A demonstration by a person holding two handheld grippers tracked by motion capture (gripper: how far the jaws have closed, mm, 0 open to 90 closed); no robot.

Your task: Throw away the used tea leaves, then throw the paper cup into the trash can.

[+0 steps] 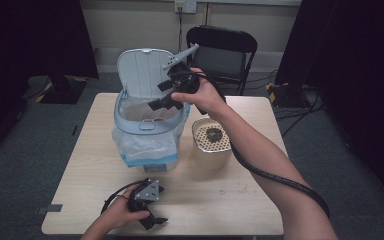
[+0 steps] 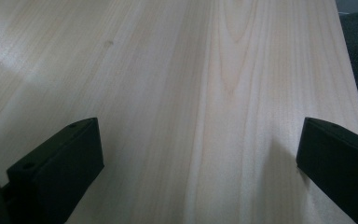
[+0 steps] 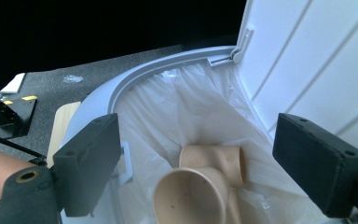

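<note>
Right gripper (image 1: 167, 95), jaws apart, over the lined bin (image 1: 130, 120).
Beige cups (image 3: 200, 186) lie inside; left gripper (image 1: 150, 210) rests open on the table (image 1: 220, 210).

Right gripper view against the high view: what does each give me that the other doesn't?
Right gripper view alone: two beige cups lying in the bin's white liner, under wide-open jaws. High view alone: the beige canister with a dark object on its perforated top, the table, the chair, the left gripper resting near the front edge. Both: the bin with its lid up and the right gripper over its mouth.
</note>
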